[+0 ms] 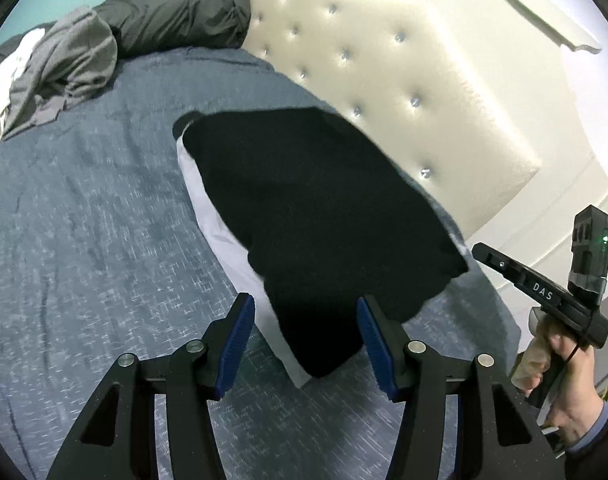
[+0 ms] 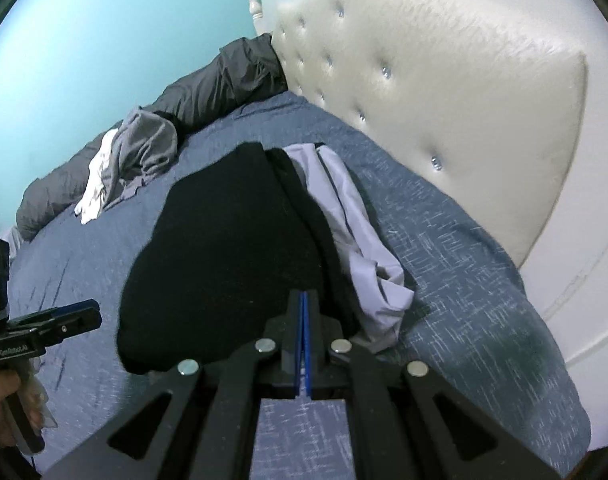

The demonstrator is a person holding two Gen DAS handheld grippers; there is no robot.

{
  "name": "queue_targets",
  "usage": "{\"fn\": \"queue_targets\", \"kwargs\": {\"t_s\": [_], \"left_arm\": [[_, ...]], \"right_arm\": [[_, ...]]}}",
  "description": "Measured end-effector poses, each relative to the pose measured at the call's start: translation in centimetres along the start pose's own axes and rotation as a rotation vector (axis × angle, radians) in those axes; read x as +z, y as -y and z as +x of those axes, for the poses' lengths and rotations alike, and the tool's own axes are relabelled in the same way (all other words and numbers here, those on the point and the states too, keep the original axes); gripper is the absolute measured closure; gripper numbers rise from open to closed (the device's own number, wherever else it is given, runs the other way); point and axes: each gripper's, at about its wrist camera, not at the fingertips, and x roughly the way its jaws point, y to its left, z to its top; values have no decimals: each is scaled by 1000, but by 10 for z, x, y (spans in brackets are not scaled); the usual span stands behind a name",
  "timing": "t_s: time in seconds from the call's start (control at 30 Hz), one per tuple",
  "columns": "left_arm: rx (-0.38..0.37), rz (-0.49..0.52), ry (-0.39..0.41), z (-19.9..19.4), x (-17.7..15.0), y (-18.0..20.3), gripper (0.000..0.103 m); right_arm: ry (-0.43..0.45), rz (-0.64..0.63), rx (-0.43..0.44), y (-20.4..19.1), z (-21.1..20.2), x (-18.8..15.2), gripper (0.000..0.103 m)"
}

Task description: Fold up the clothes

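A folded black garment [image 1: 315, 216] lies on the blue bedspread [image 1: 84, 240], on top of a light lavender garment [image 1: 220, 236]. My left gripper [image 1: 304, 320] is open and empty, its blue pads [image 1: 236, 340] on either side of the black garment's near corner, just above it. In the right wrist view the black garment [image 2: 224, 248] lies ahead, with the lavender garment [image 2: 355, 220] sticking out on its right. My right gripper [image 2: 304, 300] is shut with nothing between its pads, at the black garment's near edge. The left gripper [image 2: 68, 316] shows at the left there.
A cream tufted headboard [image 1: 383, 80] bounds the bed on the right. A heap of grey and white clothes [image 1: 56, 72] and a dark grey rolled duvet [image 1: 176, 16] lie at the far side, against a teal wall [image 2: 104, 40]. The right gripper's body [image 1: 543, 292] is at the right.
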Motion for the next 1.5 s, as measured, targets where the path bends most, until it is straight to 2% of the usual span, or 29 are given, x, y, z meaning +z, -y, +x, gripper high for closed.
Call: {"fn": "queue_targets", "kwargs": {"t_s": [0.53, 0.8, 0.93, 1.0, 1.13, 1.23, 1.33, 1.5], "left_arm": [[2, 66, 96, -101, 2, 34, 42], [-2, 102, 136, -146, -4, 54, 36], [-4, 112, 152, -169, -11, 65, 34], [1, 123, 160, -179, -14, 69, 29], [7, 135, 176, -198, -21, 74, 28], [7, 143, 184, -210, -27, 77, 25], [8, 156, 199, -224, -32, 79, 21], [16, 171, 223, -245, -41, 79, 16]], "right_arm": [[91, 43, -30, -41, -90, 0, 101], [123, 65, -47, -60, -139, -7, 97], [140, 71, -42, -72, -165, -14, 87], [147, 71, -44, -77, -176, -17, 83], [157, 76, -43, -87, -199, -25, 66], [163, 72, -56, -95, -212, -30, 62], [166, 69, -71, -101, -223, -37, 51], [172, 55, -97, -113, -241, -48, 45]]}}
